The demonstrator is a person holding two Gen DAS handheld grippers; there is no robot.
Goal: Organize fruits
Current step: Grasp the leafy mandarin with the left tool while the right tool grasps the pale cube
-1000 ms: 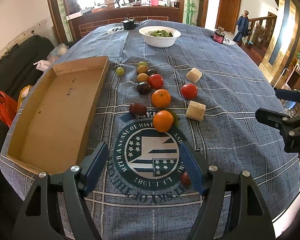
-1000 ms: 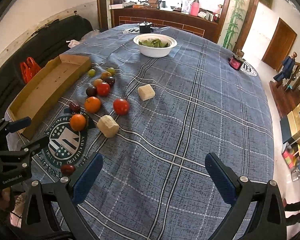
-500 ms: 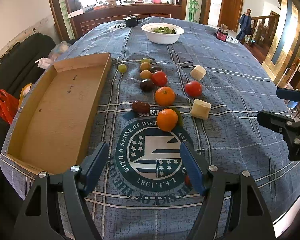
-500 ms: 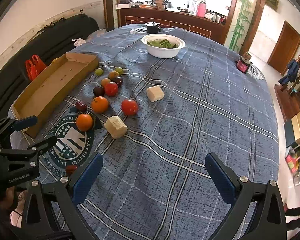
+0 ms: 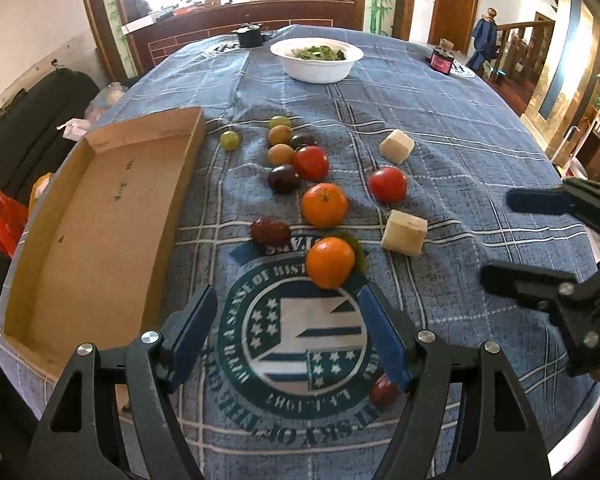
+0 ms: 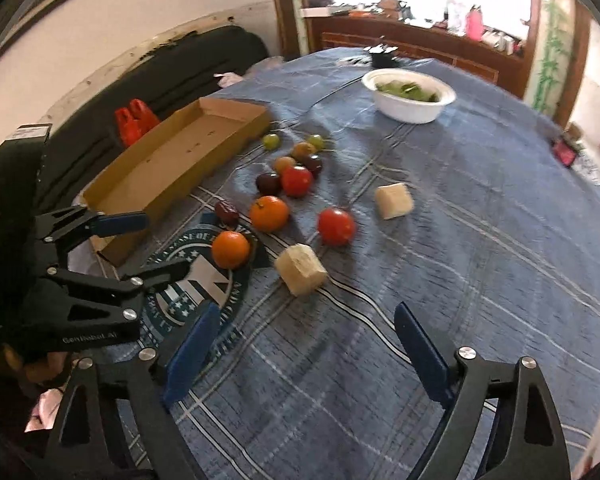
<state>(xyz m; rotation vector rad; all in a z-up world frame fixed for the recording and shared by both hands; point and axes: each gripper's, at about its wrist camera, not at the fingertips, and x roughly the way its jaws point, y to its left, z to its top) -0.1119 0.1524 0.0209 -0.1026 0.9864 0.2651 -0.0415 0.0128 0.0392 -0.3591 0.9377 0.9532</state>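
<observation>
Fruit lies loose on the blue checked tablecloth (image 5: 440, 128) beside the cardboard tray (image 5: 100, 216), which holds nothing yet. Left wrist view: the left gripper (image 5: 288, 328) hangs over the round emblem (image 5: 296, 328) just right of the tray, jaws spread and empty; the near orange (image 5: 331, 262) sits just beyond its fingertips, a second orange (image 5: 325, 205), two red tomatoes (image 5: 388, 184), dark plums (image 5: 271, 231) and small green and yellow fruits (image 5: 229, 139) farther from the tray, with two pale cubes (image 5: 404, 232) among them; one small red fruit (image 5: 384, 390) lies half hidden under the right-hand finger. Right wrist view: the right gripper (image 6: 304, 344) hovers well apart from the tray, its jaws having just been closing yet spread with nothing between them; the nearer pale cube (image 6: 301, 269) lies just ahead. Risks, as judged: round fruit may roll off on the soft, wrinkled cloth if nudged by a finger; the hidden red fruit could be crushed or knocked over the table edge; a cube might be taken for fruit; the two grippers, near each other, may collide
</observation>
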